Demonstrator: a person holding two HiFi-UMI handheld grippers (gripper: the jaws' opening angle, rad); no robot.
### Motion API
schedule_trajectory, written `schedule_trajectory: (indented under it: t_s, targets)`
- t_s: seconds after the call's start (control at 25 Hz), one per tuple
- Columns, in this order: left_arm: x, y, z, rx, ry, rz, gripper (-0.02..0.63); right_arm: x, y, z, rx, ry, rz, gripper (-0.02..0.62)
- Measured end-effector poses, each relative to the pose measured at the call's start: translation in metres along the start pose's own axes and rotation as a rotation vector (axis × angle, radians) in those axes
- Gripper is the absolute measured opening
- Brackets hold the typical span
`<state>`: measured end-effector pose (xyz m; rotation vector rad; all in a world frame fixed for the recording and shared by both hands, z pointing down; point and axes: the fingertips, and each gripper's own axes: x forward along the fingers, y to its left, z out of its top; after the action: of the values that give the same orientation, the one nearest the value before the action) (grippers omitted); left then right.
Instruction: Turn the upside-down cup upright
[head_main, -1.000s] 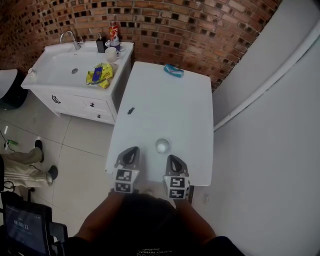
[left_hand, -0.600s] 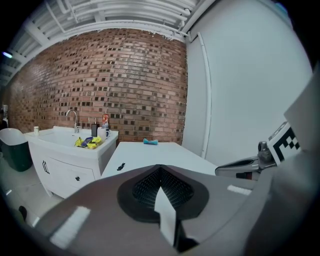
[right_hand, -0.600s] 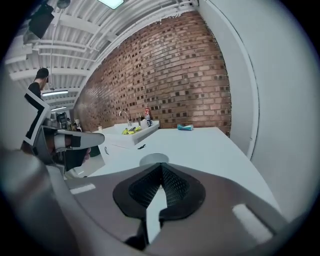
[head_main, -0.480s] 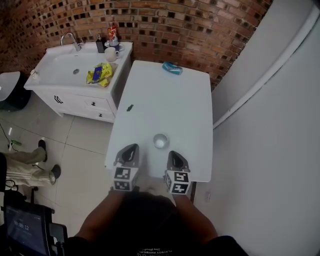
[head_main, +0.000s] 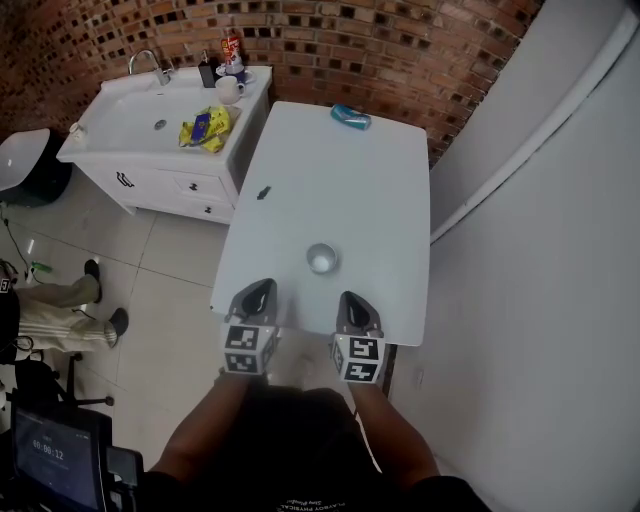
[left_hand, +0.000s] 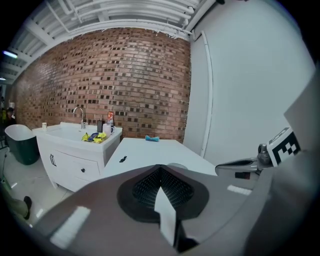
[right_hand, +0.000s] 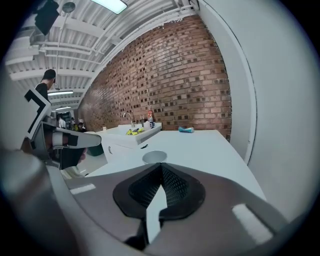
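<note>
A small white cup (head_main: 322, 258) stands on the white table (head_main: 340, 180), near its front edge. From above I see a round pale top with a grey rim; I cannot tell which way up it is. My left gripper (head_main: 258, 295) and right gripper (head_main: 355, 303) hover side by side at the table's front edge, just short of the cup, which lies between their lines. Both are shut and hold nothing. In the right gripper view the cup (right_hand: 154, 157) sits just past the jaw tips (right_hand: 161, 165). In the left gripper view only the cup's top (left_hand: 177, 165) peeks over my left gripper (left_hand: 160, 167).
A blue object (head_main: 350, 117) lies at the table's far end and a small dark item (head_main: 263, 193) near its left edge. A white sink cabinet (head_main: 150, 115) with a yellow packet (head_main: 207, 127) and mug (head_main: 228, 88) stands left. A white wall runs along the right; a person's legs (head_main: 60, 305) are at the left.
The head view has shifted, and the cup now sits slightly farther ahead of both grippers. The cup has not moved on the table. Both grippers stay shut.
</note>
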<state>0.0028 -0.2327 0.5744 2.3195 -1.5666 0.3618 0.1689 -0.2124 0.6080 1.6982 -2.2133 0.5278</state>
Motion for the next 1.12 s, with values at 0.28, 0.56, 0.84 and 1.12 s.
schedule_trajectory:
  t_s: [0.28, 0.56, 0.84, 1.12]
  targets:
    - [-0.029, 0.0, -0.005, -0.018, -0.008, 0.004, -0.003, -0.014, 0.002, 0.002, 0.059, -0.012, -0.009, 0.012]
    - [-0.055, -0.003, -0.018, -0.004, 0.009, -0.019, -0.003, -0.029, 0.025, -0.014, 0.041, -0.014, -0.016, 0.012]
    - [-0.085, -0.004, -0.038, -0.017, 0.025, -0.059, -0.003, -0.056, 0.05, -0.029, 0.078, -0.007, -0.019, 0.012]
    - [-0.132, -0.003, -0.047, 0.0, 0.001, -0.085, -0.003, -0.096, 0.08, -0.041, 0.049, -0.024, -0.049, 0.012]
